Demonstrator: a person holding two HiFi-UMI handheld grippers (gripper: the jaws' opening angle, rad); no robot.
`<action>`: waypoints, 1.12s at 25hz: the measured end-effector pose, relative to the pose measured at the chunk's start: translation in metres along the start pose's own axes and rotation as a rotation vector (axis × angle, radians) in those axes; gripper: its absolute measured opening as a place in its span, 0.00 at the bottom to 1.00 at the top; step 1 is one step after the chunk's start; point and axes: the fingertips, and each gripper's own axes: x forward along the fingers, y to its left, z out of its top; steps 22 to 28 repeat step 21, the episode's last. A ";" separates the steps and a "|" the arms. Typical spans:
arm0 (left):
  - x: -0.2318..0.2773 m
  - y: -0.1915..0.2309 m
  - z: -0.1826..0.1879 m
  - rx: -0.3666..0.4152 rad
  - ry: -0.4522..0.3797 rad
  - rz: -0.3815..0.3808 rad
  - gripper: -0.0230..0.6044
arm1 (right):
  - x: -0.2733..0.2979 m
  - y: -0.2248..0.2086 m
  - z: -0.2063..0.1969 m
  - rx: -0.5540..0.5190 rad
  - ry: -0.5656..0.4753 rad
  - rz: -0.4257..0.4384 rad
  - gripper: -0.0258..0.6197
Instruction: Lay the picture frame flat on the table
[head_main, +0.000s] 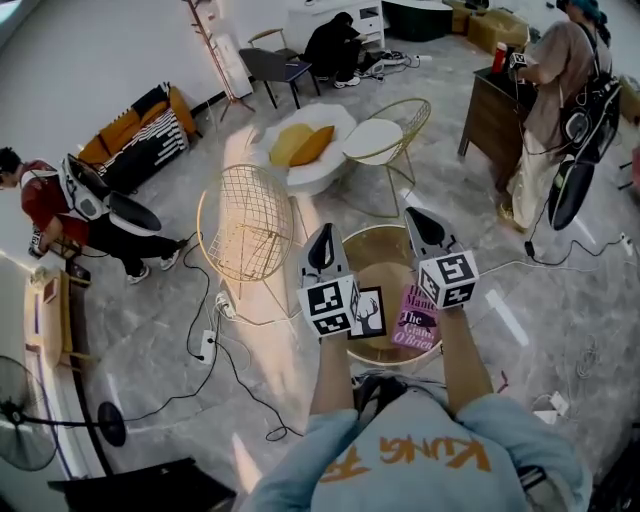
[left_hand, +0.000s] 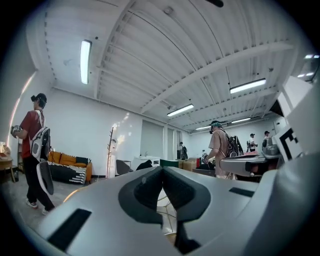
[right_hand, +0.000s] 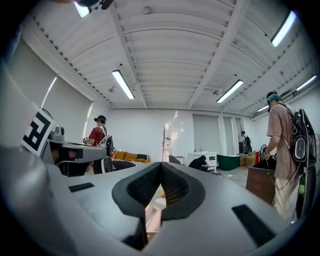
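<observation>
Picture frame (head_main: 368, 312), black and rectangular, lies on round table (head_main: 385, 278); left tool (head_main: 322, 238) and right tool (head_main: 418, 220) pressed together, empty.

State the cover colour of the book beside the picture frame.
The rectangular book is magenta with white lettering; clearest in head view.

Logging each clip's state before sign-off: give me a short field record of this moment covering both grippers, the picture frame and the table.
left gripper: jaws together, nothing between them, held above the table
right gripper: jaws together, nothing between them, held above the table
picture frame: on the table, deer picture showing; flat or leaning cannot be told
pink book: on the table, right of the frame
round table: gold rim, below both grippers
nearby: gold wire chair
</observation>
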 end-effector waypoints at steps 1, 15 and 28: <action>0.001 0.001 0.003 0.008 -0.007 0.004 0.07 | 0.001 -0.002 0.002 -0.002 -0.005 -0.005 0.04; 0.021 -0.009 0.004 0.013 -0.020 0.041 0.07 | -0.002 -0.030 0.007 -0.034 -0.023 -0.021 0.04; 0.027 -0.020 -0.010 0.010 -0.018 0.022 0.07 | -0.004 -0.041 -0.005 -0.022 -0.025 -0.043 0.04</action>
